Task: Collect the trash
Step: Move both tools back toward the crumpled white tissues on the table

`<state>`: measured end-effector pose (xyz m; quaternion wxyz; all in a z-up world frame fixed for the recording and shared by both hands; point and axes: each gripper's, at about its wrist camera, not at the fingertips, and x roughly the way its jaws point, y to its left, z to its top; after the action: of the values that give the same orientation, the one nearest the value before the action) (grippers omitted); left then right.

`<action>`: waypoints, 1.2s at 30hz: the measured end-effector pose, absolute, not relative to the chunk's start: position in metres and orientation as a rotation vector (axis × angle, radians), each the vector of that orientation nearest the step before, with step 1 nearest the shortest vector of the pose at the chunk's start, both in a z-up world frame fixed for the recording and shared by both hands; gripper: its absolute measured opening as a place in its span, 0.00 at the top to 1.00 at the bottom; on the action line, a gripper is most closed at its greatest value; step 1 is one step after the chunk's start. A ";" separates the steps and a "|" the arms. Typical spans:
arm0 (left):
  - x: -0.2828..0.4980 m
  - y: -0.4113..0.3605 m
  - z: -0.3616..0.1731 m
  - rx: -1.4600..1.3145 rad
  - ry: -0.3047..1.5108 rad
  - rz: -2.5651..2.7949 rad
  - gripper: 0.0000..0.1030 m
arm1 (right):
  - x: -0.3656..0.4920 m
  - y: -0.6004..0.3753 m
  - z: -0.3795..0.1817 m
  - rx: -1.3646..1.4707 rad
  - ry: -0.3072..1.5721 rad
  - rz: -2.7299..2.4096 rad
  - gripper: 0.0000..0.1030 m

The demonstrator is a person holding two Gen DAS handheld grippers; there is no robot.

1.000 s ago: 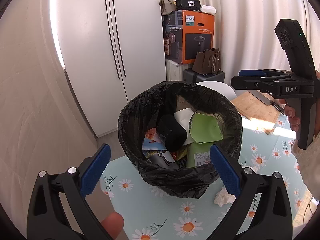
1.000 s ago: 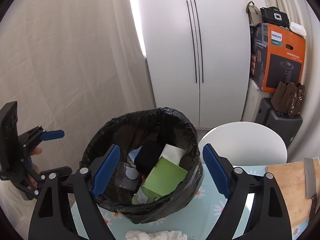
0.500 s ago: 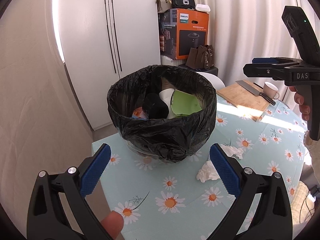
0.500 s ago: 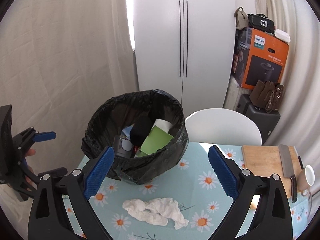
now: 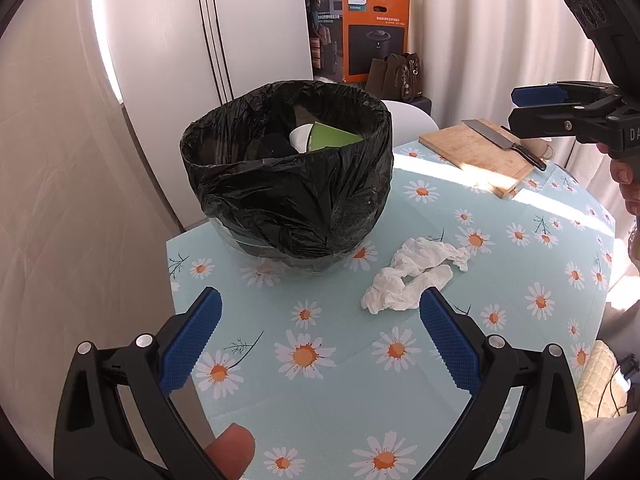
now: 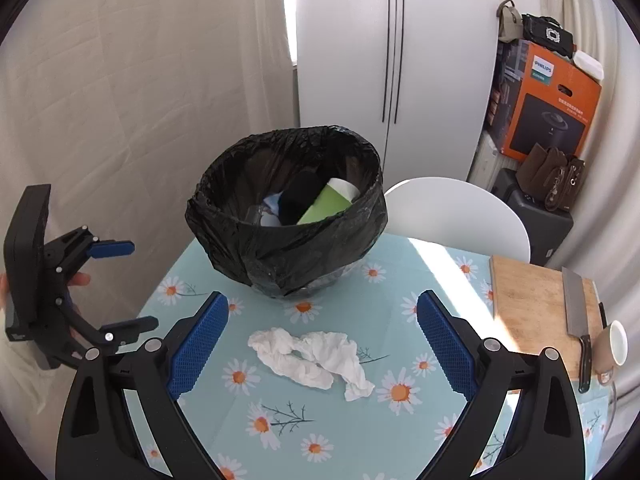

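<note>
One crumpled white tissue (image 6: 312, 356) flat on the worktop (image 6: 400, 312), in front of the bin (image 6: 286, 216) and apart from it; long axis runs roughly side to side in the right wrist view, left end near the left blue pad, right end trailing toward the camera; in the left wrist view the tissue (image 5: 412, 276) slants from lower left to upper right, lower end just beside the right-side pad.

Left hand-held gripper (image 5: 320, 332): jaws spread wide, nothing between the pads, above the daisy cloth, clear of the tissue. Right hand-held gripper (image 6: 322, 336): jaws have just been opening, now wide apart; the tissue shows between the pads in frame, no pad visibly on it; cannot tell height above it.

One bin, black liner folded over the rim, sits near the worktop's far edge; inside: a green carton (image 6: 324, 208), white cup, dark item, more scraps; not countable.

Also on the worktop: one wooden cutting board (image 6: 528, 304), one cleaver (image 6: 576, 308) lying on it, handle toward the camera; one cup (image 6: 612, 346) just beside the handle.

One white chair back (image 6: 460, 208) behind the worktop.
</note>
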<state>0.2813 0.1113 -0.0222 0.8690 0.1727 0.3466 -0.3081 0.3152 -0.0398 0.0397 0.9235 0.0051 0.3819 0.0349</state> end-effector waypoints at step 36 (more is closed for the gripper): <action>0.237 0.029 -0.108 0.264 0.918 -0.450 0.06 | 0.338 -0.118 -0.079 -0.094 1.024 0.358 0.12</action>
<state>0.2365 0.0288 -0.1075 0.8638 0.1259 0.4381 -0.2146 0.3381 -0.1185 -0.0792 0.8555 -0.0445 0.4869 0.1704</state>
